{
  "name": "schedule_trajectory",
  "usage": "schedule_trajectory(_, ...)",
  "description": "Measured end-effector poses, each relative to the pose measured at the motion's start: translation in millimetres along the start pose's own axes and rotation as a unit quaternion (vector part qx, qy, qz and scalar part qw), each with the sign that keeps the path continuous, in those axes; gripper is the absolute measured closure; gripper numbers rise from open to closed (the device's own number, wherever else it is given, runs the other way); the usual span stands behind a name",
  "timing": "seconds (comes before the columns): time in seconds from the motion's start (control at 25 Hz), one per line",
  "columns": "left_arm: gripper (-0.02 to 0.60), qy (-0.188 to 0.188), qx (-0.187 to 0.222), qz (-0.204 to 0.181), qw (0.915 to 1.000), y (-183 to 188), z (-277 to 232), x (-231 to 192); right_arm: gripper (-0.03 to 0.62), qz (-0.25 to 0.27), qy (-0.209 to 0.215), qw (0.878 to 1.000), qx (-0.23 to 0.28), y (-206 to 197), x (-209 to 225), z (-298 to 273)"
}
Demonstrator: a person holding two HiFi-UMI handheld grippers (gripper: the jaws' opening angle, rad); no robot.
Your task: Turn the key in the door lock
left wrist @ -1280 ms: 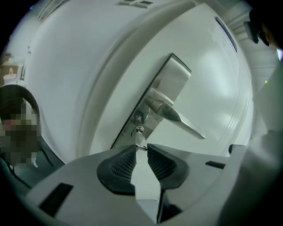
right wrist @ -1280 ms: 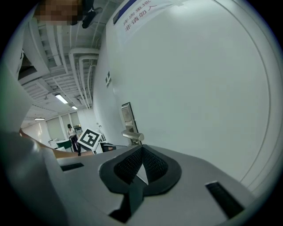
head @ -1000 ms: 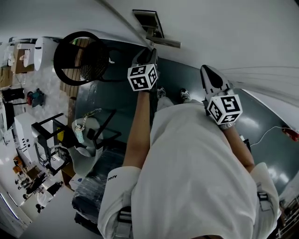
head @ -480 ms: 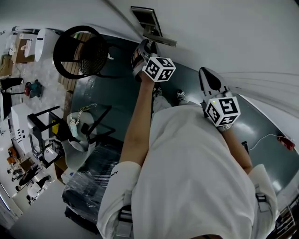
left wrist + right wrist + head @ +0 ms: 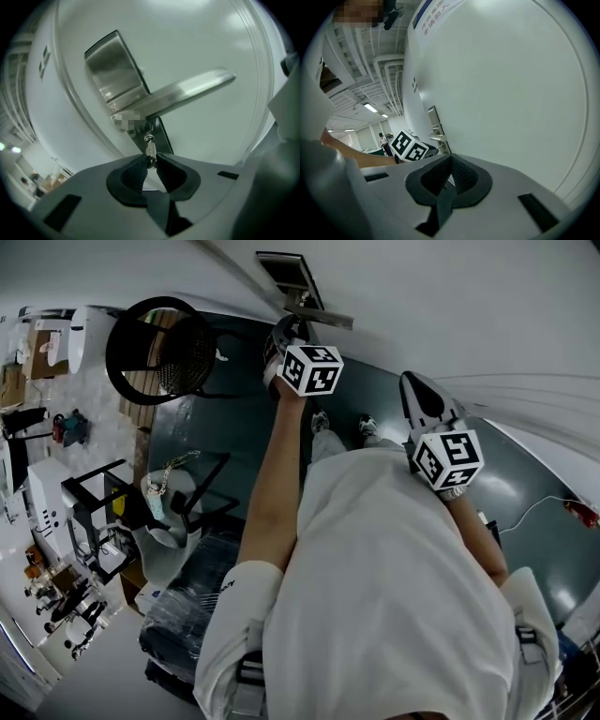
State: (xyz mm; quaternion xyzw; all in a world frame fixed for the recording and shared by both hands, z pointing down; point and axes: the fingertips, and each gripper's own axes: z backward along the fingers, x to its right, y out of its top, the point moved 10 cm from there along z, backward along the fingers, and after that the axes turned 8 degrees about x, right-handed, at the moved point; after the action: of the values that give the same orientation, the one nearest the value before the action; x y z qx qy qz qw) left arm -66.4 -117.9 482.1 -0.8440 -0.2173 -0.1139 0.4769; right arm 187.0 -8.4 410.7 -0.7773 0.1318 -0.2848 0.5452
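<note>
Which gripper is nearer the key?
Left. The left gripper, jaws just closing, pinches the key; the right gripper is apart, facing the bare door.

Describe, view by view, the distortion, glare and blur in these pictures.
Head view: fisheye bending, glare patches on the dark floor. Left gripper view: door edges curve, sheen on the handle, key sharp. Right gripper view: door bulges, corners dark.
</note>
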Motion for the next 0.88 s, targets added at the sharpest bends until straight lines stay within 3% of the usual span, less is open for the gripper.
schedule_trajectory(0.08,0.515,-0.028,0.01,0.086,0.9959,-1,-1,-10,0.602,-0.001,-0.002,1.0,0.001,1,-5,-3)
schedule_trajectory(0.16,0.515,-0.057,0.022,0.162,0.9849,-4,-2,-19,0.602,-0.001,-0.004,1.0,0.001,2,-11,-6)
schedule_trajectory(0.4,0.508,-0.117,0.037,0.26,0.9578,-11,1,-36,0.602,0.003,-0.013,1.0,-0.002,0,-29,-12)
schedule_trajectory(0.68,0.502,-0.179,0.042,0.367,0.9117,-26,-1,-49,0.602,0.005,-0.03,1.0,-0.002,-3,-46,-18)
schedule_trajectory(0.88,0.495,-0.227,0.05,0.445,0.8645,-37,-2,-55,0.602,0.01,-0.039,0.999,-0.003,-3,-57,-18)
